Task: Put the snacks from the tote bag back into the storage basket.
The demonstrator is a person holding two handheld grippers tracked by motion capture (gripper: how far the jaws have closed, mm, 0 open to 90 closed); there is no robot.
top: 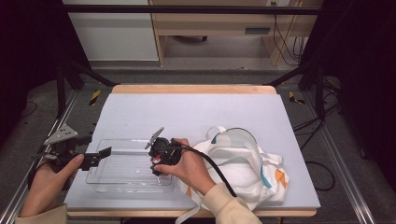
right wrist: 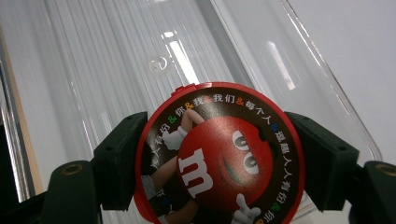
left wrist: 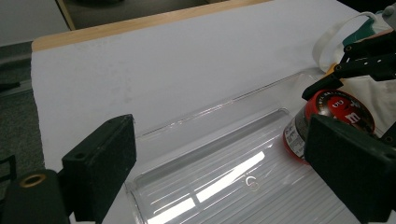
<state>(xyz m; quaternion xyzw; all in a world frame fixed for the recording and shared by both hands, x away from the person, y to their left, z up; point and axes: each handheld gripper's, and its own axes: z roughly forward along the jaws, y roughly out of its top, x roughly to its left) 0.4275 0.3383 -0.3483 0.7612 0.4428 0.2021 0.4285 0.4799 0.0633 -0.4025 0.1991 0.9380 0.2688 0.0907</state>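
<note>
Candy tub held over the clear tray

Fingers of the right gripper [right wrist: 219, 172] pinch a round red candy tub [right wrist: 219, 158], one black pad on each side of its printed lid, at 9 and 3 o'clock in the right gripper view. Below the tub lies a clear plastic tray [top: 122, 179] with a ribbed floor; whether the tub rests on that floor or hangs just above it I cannot tell. In the high view the right gripper [top: 156, 169] sits over the tray's right end, at about 3 o'clock from the tray's middle, with the person's right hand [top: 189, 165] wrapped round it.

The left gripper [top: 105, 154] is at the tray's left end, at 9 o'clock, its fingers spread with nothing between them. From the left gripper view the tub [left wrist: 327, 112] shows at 3 o'clock, at the tray's far right end.

A white cloth bag [top: 243, 172] with teal and orange marks lies on the bench [top: 187, 107] just right of the tray, at 4 o'clock from the bench's middle.
</note>
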